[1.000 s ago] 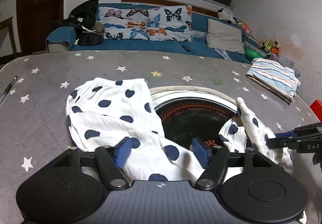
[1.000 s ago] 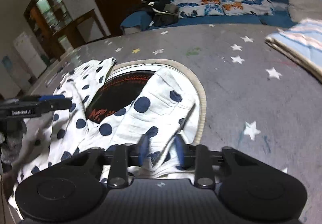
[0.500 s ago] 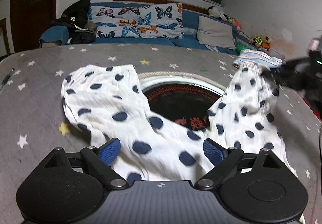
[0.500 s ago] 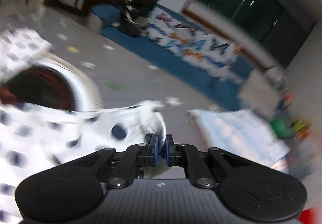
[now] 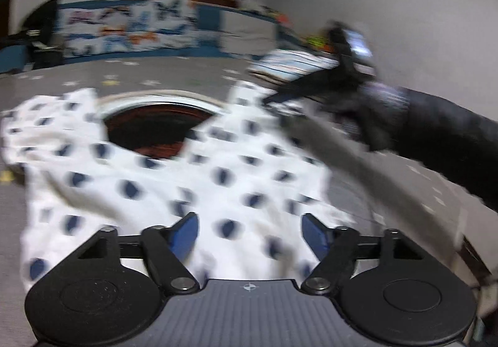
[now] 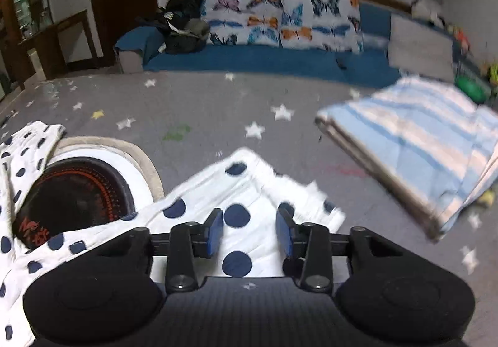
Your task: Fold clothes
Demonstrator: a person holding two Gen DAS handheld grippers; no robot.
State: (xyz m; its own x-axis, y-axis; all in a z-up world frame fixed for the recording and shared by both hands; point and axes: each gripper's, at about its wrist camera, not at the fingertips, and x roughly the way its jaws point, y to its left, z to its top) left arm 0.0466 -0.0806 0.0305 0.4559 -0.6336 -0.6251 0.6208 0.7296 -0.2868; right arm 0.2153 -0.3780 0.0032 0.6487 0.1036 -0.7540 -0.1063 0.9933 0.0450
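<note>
**Polka-dot garment spread on the starred cloth, both grippers released**

A white garment with navy dots (image 5: 193,178) is seen spread across a grey star-printed cloth (image 6: 199,104). In the left wrist view it fills the centre of the frame, with its two lobes reaching toward 10 and 1 o'clock around a round dark disc with red markings (image 5: 155,132), which is partly covered by the fabric. The left gripper (image 5: 249,233) is held with its blue pads (image 5: 186,235) wide apart over the near edge of the garment; nothing is clamped between them. That view is heavily blurred.

In the right wrist view, the right gripper (image 6: 250,233) is likewise shown released, its pads (image 6: 215,233) parted with a dotted corner of the garment (image 6: 242,200) lying between and beyond them; whether the pads touch the fabric cannot be told. The disc (image 6: 74,191) is found at 9 o'clock. A folded blue-and-white striped item (image 6: 417,147) is placed at 2 o'clock, apart from the garment. A blue sofa with butterfly cushions (image 6: 280,20) is seen at 12 o'clock.

From the left view, the right gripper (image 5: 274,97) is seen at 1 o'clock, at the garment's far right lobe.
</note>
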